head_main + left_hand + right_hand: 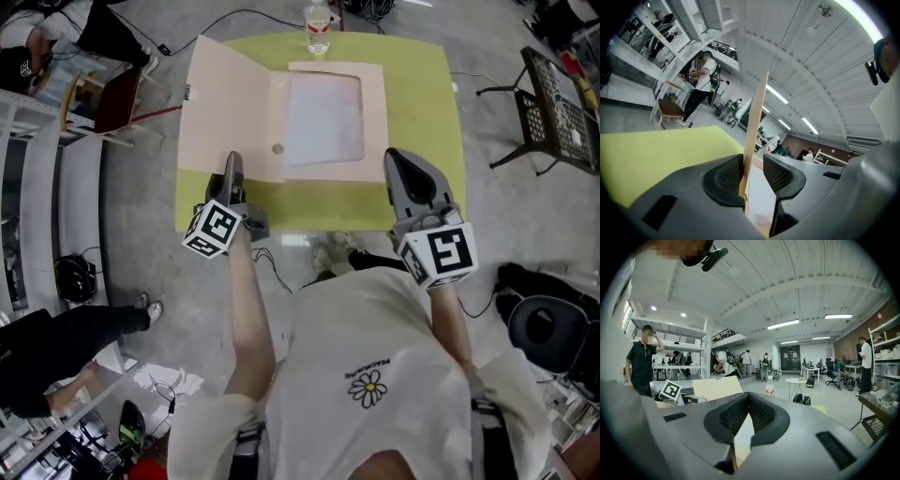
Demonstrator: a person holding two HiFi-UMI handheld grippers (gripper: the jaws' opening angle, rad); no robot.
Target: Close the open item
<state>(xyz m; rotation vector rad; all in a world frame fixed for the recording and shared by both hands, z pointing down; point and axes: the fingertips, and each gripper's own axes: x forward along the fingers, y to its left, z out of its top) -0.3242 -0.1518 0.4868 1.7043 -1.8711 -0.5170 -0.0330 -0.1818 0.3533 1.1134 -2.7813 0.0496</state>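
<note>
A cream folder lies open on the yellow-green table (417, 89). Its right half (323, 122) lies flat with a pale sheet inside. Its left cover (225, 103) looks raised in the right gripper view (717, 387). My left gripper (232, 159) is at that cover's near edge. In the left gripper view the cover (757, 112) stands edge-on between the jaws of my left gripper (752, 161), against the left pad with a gap to the right pad. My right gripper (394, 155) hovers by the folder's right edge. In its own view the right gripper (747, 397) has its tips together, with nothing seen held.
A water bottle (319, 26) stands at the table's far edge, also visible as the bottle (769, 386) ahead of the right gripper. A wooden chair (112, 98) stands left of the table and a black wire rack (553, 103) right. Cables lie on the floor.
</note>
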